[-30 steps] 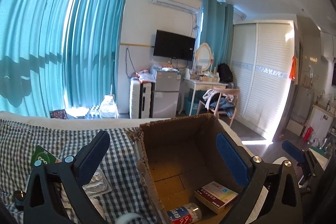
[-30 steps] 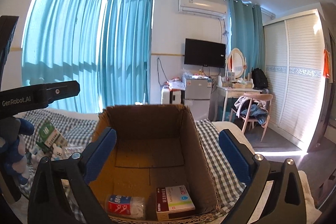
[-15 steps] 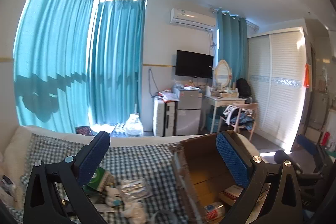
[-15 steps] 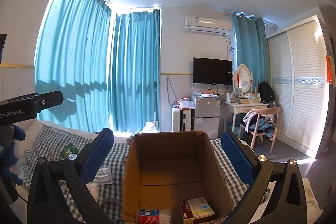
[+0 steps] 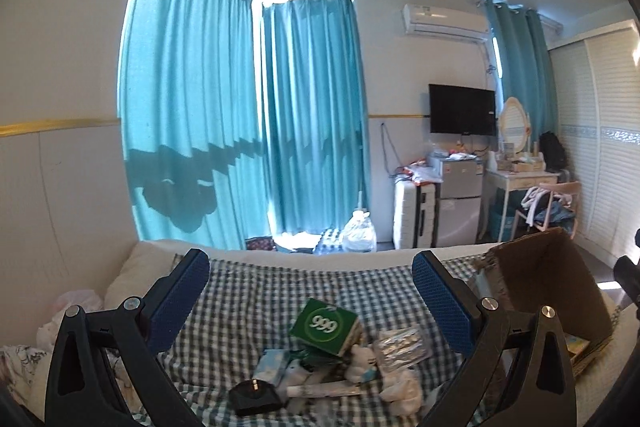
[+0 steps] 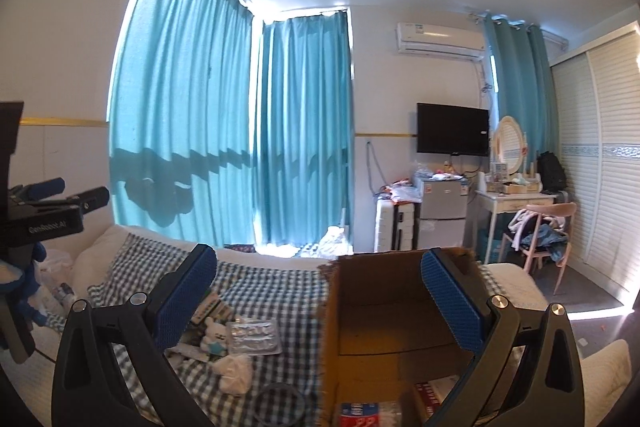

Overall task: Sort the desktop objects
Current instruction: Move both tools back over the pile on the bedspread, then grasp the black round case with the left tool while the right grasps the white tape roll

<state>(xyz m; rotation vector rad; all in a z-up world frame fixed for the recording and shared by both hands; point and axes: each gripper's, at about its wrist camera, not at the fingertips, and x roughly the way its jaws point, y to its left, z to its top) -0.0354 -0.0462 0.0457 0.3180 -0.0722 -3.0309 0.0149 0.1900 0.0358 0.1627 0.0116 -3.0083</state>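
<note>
**Left gripper swung away from the box and over the pile**

Swinging left across the second, the left gripper had traded its look down into the cardboard box for a look at the loose clutter on the bed. Its jaws stood wide apart with nothing between them, and framed right in that gap sat the green 999 box, propped at a tilt on the heap. Just beside it lay a silvery blister pack, a small white toy, a crumpled white wad, a tube and a black gadget, all bunched together on the checked cover.

Over on the other side, the right gripper hung with jaws equally wide and empty, straddling the near wall of the box. Inside, a bottle with a red label and a flat packet were already down on the floor of it, so sorting looked partly done.

That open, level stance over the pile read as a line-up for the next pick, the green box being the likeliest target since it sat highest and most exposed.
</note>
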